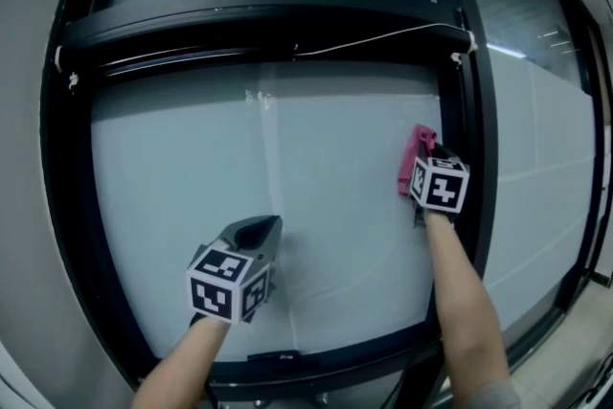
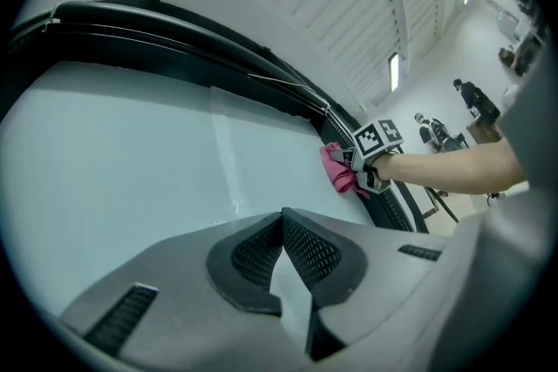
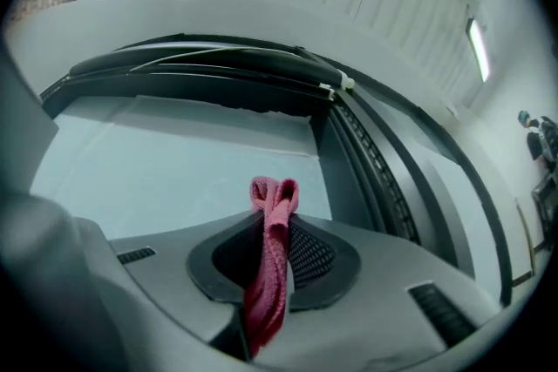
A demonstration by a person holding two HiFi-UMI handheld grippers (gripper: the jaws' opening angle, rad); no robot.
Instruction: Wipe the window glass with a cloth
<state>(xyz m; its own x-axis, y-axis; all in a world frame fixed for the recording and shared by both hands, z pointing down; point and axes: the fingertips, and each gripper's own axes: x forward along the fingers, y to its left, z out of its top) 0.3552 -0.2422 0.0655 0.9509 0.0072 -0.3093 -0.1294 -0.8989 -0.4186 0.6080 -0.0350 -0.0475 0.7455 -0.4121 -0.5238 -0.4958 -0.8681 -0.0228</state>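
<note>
**Cloth at the pane's right edge, spare gripper parked low**

Starting at the left, the black frame (image 1: 67, 168) curves round a pale, frosted-looking window glass (image 1: 172, 158) that fills most of what we see.

Low on the pane, left of its middle, sits our left gripper (image 1: 259, 227). Its jaws are closed tip to tip with nothing between them. It points at the glass from close by, though we cannot tell whether it touches. We judge it is held there simply to stay clear of the wiping path, since the job needs only one tool on the pane.

Further right, a faint vertical streak (image 1: 271, 144) runs down the glass from near the top rail. It may be a seam or a mark to be wiped; we cannot say which. Above it, a thin white cord (image 1: 383, 37) is strung along the top of the frame.

At the right edge is the task's own thing. The pink cloth (image 1: 415, 158) is bunched and pinched in our right gripper (image 1: 427, 162), whose jaws are clamped on its middle so a folded end sticks out past the tips. That protruding fold is what meets the pane, keeping hard jaw edges off the glass. The cloth lies against the glass just beside the right upright of the frame, about mid-height. We read this as one end of a stroke, with most of the pane lying to its left.
</note>
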